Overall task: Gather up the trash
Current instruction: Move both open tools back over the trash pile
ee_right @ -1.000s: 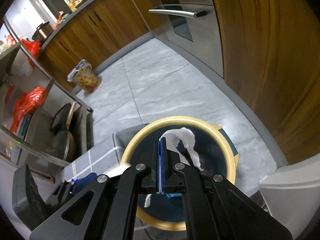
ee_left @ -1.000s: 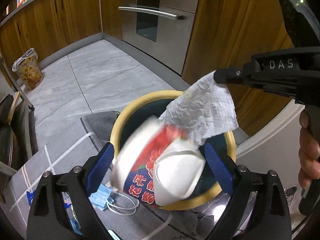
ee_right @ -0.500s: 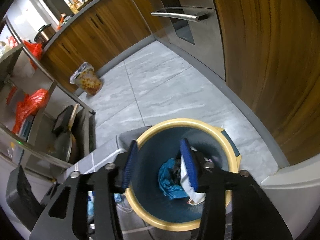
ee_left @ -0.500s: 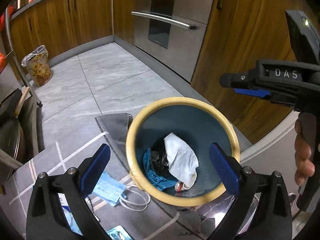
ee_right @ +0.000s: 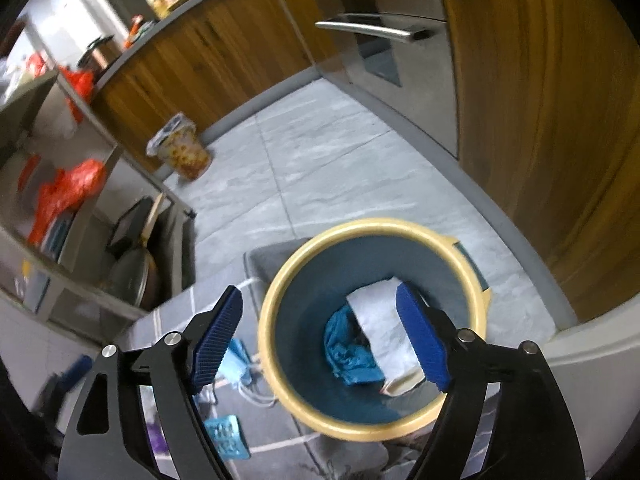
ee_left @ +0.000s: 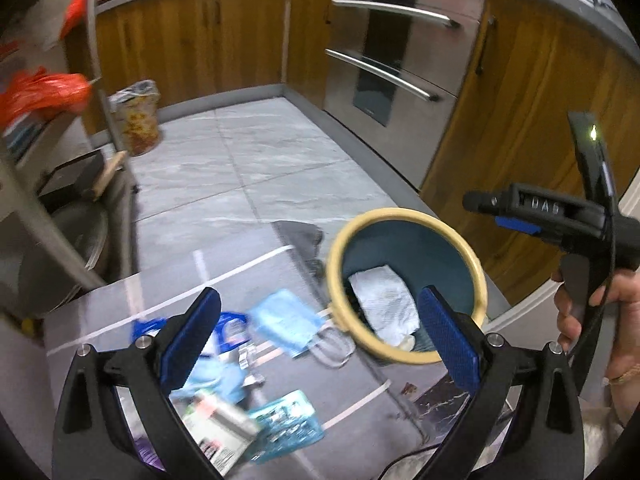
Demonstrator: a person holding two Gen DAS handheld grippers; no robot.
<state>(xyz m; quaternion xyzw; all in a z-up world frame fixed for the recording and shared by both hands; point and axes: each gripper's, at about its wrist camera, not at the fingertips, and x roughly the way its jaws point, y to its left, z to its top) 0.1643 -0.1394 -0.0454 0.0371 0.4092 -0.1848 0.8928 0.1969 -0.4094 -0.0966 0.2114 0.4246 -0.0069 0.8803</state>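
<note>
Right gripper (ee_right: 318, 344): jaws have just been opening, now stand wide and empty above the bin (ee_right: 280, 368). The paper towel (ee_right: 384, 320) it held a second ago now lies inside the bin, long axis running from the far wall toward the near rim, beside crumpled blue trash (ee_right: 348, 354). Left gripper (ee_left: 320, 338): also wide open, empty, swung away over the mat (ee_left: 168, 300). Face mask (ee_left: 286, 322) lies just beside the bin's left rim; likely the next pickup.
</note>
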